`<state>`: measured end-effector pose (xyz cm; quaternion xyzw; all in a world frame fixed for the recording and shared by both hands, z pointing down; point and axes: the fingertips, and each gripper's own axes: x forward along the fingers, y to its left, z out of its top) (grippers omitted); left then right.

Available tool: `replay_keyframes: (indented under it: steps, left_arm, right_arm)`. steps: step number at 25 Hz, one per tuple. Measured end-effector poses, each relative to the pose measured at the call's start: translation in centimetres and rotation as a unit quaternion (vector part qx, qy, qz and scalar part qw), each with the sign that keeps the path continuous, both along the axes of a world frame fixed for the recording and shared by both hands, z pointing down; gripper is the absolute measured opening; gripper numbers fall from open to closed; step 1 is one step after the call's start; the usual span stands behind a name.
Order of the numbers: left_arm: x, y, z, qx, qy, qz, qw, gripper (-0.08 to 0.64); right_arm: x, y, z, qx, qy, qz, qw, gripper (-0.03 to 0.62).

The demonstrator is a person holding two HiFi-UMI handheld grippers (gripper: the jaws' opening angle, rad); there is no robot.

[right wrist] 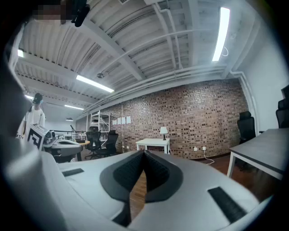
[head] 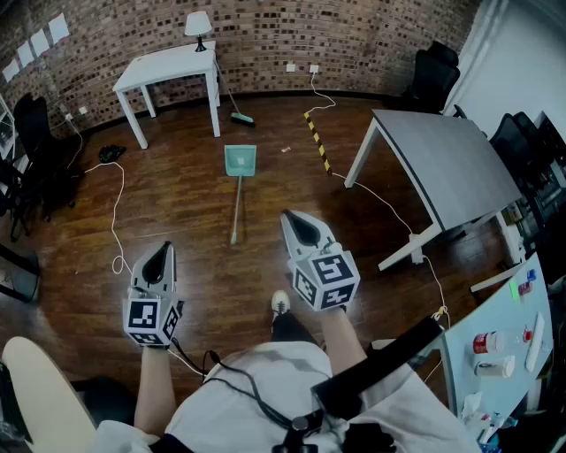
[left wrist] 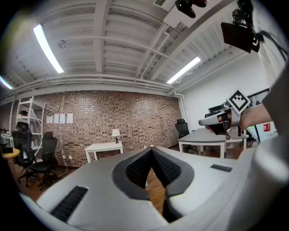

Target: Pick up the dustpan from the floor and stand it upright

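Head view: dustpan flat on the wood floor, ahead of both grippers and well apart from them. Green pan at the far end, long handle pointing back, roughly toward the gap between the two. Touched by neither.

Left gripper held low in front of the body, clenched, with nothing inside. Same in left gripper view: tips meeting, only floor visible through the slit below them. Right gripper beside it, a little further forward, also clenched and empty; same again in right gripper view.

Beyond the dustpan, a brush near the leg of a white table, with a lamp on top. To the right of the right gripper, a grey table; between this and the dustpan, a striped strip on the floor. To the left of the left gripper, a white cable along the floor.
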<state>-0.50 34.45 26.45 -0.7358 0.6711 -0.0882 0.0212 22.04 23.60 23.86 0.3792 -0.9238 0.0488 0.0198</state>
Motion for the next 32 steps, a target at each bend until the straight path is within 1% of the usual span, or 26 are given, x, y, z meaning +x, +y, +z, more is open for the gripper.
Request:
replay_keyframes:
  steps: [4, 7, 11, 14, 17, 22, 25, 27, 29, 32]
  left_arm:
    - [-1.4, -3.6, 1.1, -0.008, -0.004, -0.001, 1.0000, 0.002]
    - [-2.7, -7.7, 1.8, -0.015, -0.011, -0.002, 0.9998, 0.002]
    - [-5.3, -15.4, 2.6, -0.022, -0.022, -0.004, 0.9995, 0.002]
    - [-6.9, -22.1, 2.5, -0.013, -0.026, -0.006, 0.9995, 0.002]
    - [-8.6, -28.8, 1.7, -0.006, -0.035, -0.003, 0.9994, 0.002]
    - [-11.6, -36.7, 1.3, -0.007, -0.049, -0.012, 0.9987, 0.002]
    - [-13.0, -39.1, 1.5, -0.013, -0.048, -0.013, 0.9987, 0.002]
    - [-14.2, -40.2, 2.1, -0.025, -0.043, -0.015, 0.9986, 0.002]
    - [-15.3, -41.0, 2.7, -0.036, -0.038, -0.015, 0.9985, 0.002]
    - [-16.4, -42.1, 3.6, -0.046, -0.036, -0.002, 0.9983, 0.002]
  right_arm:
    - [-1.0, -3.9, 0.9, -0.005, -0.010, 0.002, 1.000, -0.014]
    - [-1.9, -8.7, 1.9, -0.008, -0.016, 0.003, 1.000, -0.013]
    - [-4.0, -17.3, 4.0, -0.011, 0.000, 0.009, 1.000, -0.012]
    - [-5.9, -24.1, 4.8, -0.008, 0.016, -0.004, 1.000, -0.014]
    - [-7.9, -30.3, 4.3, 0.007, 0.039, -0.018, 0.999, -0.013]
    - [-10.4, -38.3, 3.3, 0.016, 0.041, -0.031, 0.999, -0.012]
    - [-11.9, -40.9, 3.4, 0.007, 0.038, -0.031, 0.999, -0.012]
    - [-13.2, -42.0, 3.7, 0.000, 0.040, -0.031, 0.999, -0.013]
    - [-14.4, -42.7, 3.9, -0.003, 0.040, -0.031, 0.999, -0.013]
    - [-15.4, -43.2, 4.4, -0.009, 0.036, -0.022, 0.999, -0.012]
